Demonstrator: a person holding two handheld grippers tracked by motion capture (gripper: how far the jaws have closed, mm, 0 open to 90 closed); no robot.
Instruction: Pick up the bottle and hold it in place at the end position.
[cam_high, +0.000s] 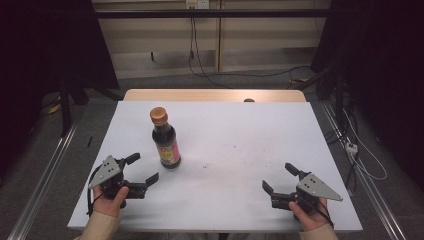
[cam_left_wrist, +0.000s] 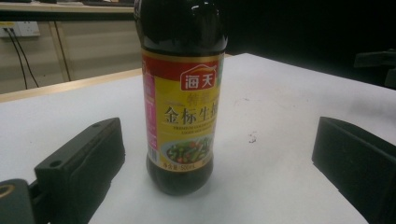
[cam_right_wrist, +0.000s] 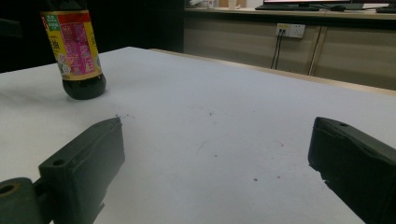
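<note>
A dark sauce bottle (cam_high: 165, 139) with an orange-brown cap stands upright on the white bench (cam_high: 240, 150), just ahead of the left gripper (cam_high: 141, 169) and in line with the gap between its jaws, though not yet between them. Those jaws are spread wide and hold nothing. The right gripper (cam_high: 280, 179) rests near the bench's near edge, well apart from the bottle, its jaws likewise spread and empty. Bare bench lies between each pair of jaws and the bottle, with no object in the way.

The bench top is a white sheet, marked with small dark specks and faint scuffs ahead of the right jaws; a strip of pale wood (cam_high: 215, 95) shows along its far edge. Beyond it the room is dim, with a grey floor, black cables (cam_high: 200, 65) trailing down from a wall socket, and light cabinet panels behind.

The left gripper view shows the bottle's front label (cam_left_wrist: 184, 112) close up: a red band with white characters above a yellow field and a picture of greens at the bottom. The right gripper view shows the bottle (cam_right_wrist: 77, 51) far off beyond its left jaw, turned to its pink and yellow back label, plus a socket (cam_right_wrist: 290, 30) on the far cabinet. The high view alone shows the cap and the person's hands gripping both tools.
</note>
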